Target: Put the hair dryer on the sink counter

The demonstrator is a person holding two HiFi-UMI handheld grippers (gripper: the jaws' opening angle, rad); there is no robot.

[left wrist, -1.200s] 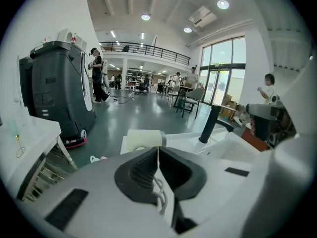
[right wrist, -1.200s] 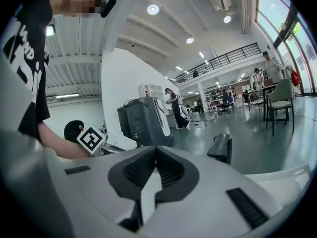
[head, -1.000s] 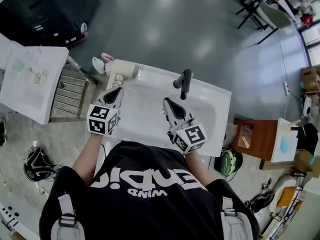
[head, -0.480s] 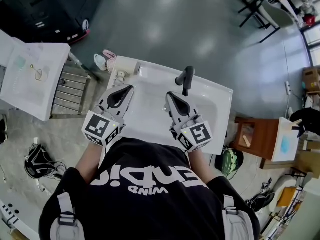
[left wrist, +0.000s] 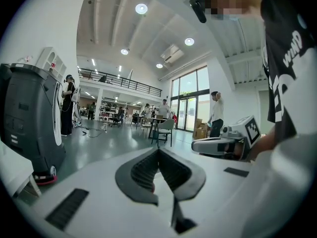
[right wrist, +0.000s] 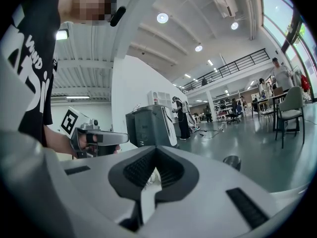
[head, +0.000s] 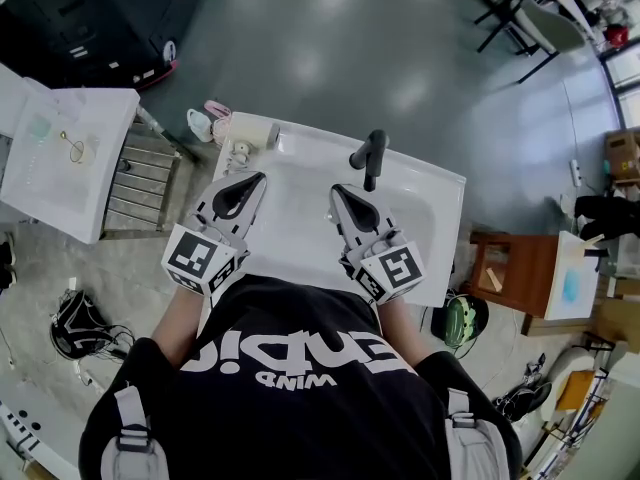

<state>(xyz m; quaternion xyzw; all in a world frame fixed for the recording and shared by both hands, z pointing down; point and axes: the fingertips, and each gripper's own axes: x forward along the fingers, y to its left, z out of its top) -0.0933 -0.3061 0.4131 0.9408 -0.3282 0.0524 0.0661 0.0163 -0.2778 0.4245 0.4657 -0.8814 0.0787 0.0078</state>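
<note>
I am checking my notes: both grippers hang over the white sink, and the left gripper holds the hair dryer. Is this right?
Only the hold is wrong. In the left gripper view the left gripper is shut and empty; the hair dryer lies at the back left corner of the counter.

Right gripper (right wrist: pixel 156 152) (fingers (right wrist: pixel 137 171) pressed together)

sink counter (head: pixel 440 193): glossy smooth white | faucet (head: pixel 372 154), 12 o'clock end: matt black | floor (head: pixel 330 58): pretty shiny grey

Black tee (head: pixel 300 393), grey straps (head: pixel 133 430), white L claw (head: pixel 254 181), R claw (head: pixel 336 192)
</note>
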